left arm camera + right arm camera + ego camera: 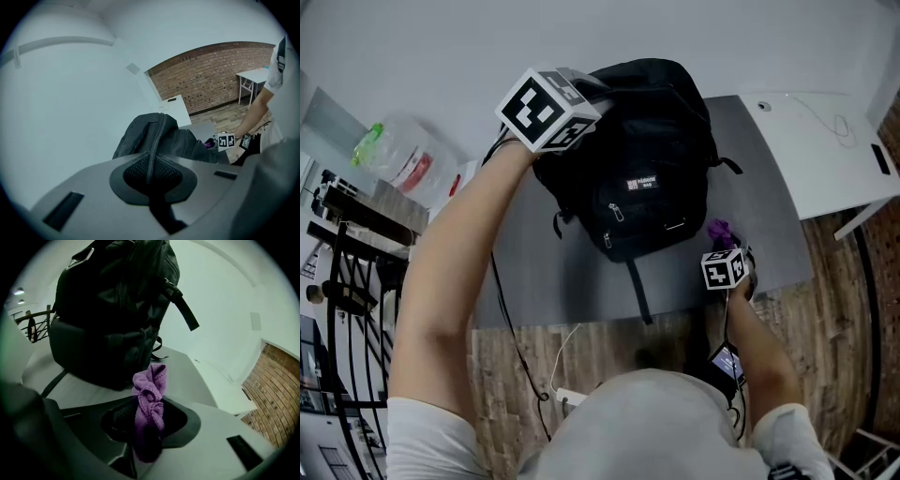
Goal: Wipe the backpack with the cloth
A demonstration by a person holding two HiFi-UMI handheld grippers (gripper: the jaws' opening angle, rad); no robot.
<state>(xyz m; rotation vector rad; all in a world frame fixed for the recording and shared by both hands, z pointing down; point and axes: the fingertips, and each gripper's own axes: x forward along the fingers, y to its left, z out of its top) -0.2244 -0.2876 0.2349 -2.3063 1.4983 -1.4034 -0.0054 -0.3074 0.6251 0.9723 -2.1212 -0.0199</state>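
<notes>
A black backpack (642, 169) stands upright on a grey table (534, 281). The left gripper (151, 176) is at the backpack's top, its 2 jaws closed tight on a thin strap (153, 151) of the pack. The right gripper (147, 427) sits low by the backpack's front right corner, just apart from it, jaws clamped on a bunched purple cloth (151, 385). Bare tabletop runs in front of and right of the backpack to the table's near edge. A white table (825, 150) stands further right, and a plain wall (441, 47) is behind
</notes>
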